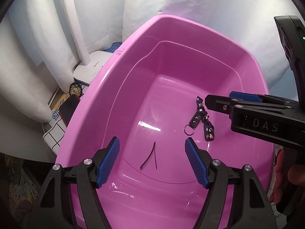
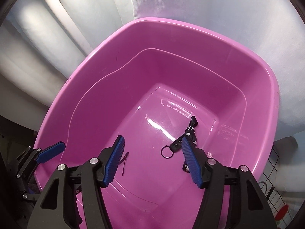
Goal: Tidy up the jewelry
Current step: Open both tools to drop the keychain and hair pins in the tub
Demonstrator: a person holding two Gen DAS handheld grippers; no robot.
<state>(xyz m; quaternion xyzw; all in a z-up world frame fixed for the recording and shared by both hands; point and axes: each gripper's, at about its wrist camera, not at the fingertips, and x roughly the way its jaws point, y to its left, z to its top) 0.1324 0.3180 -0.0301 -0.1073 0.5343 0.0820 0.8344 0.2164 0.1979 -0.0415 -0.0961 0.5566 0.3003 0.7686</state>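
Note:
A pink plastic tub [image 1: 106,99] [image 2: 80,87] fills both views. On its floor lie a black keychain strap with a metal ring [image 1: 202,120] [image 2: 177,145] and a thin dark-red bent cord [image 1: 151,156] [image 2: 124,160]. My left gripper [image 1: 152,162] is open and empty, held over the tub's near rim above the cord. My right gripper [image 2: 152,158] is open and empty above the tub floor, with the strap beside its right finger. In the left wrist view the right gripper [image 1: 219,103] reaches in from the right, just above the strap. The left gripper's finger [image 2: 51,150] shows at the tub's left rim.
A white lamp base [image 1: 91,68] and its arm stand left of the tub, with a dark phone [image 1: 69,108], a black badge [image 1: 75,89] and a grid-patterned cloth [image 1: 54,131] beside it. White fabric hangs behind. A wire rack [image 2: 274,187] is at the right.

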